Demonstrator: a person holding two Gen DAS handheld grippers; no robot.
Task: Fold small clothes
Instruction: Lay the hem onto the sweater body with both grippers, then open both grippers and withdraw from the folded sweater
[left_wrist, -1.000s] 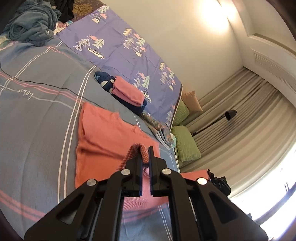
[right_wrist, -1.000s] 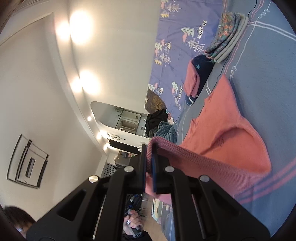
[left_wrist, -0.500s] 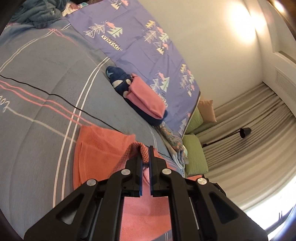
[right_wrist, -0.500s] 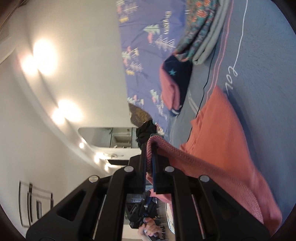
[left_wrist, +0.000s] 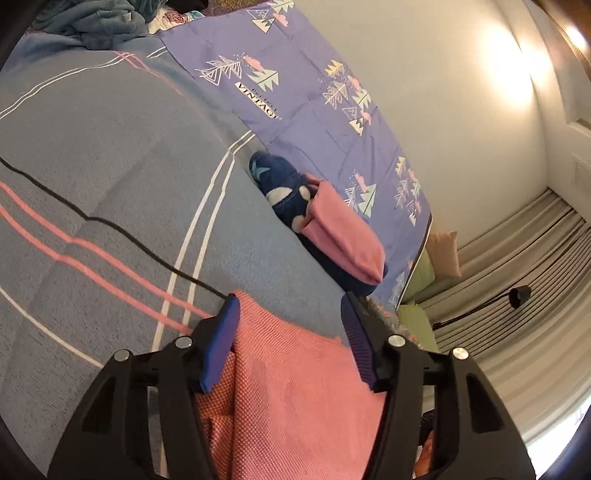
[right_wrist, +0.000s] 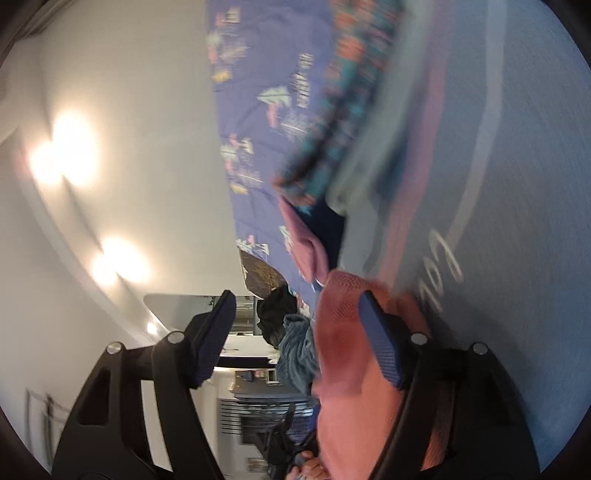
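Left wrist: "VINTAGE" on purple sheet (left_wrist: 314, 110)

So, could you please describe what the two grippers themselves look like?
Both look alike. The left gripper and the right gripper each have a matte black frame with cut-out openings, round silver screw heads along the arms, and two fingers faced with ribbed dark-blue pads. No cables or markings are visible.

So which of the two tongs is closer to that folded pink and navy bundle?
Probably left. The left tongs sit open just short of the bundle; the right tongs view is blurred, the bundle looking farther off.
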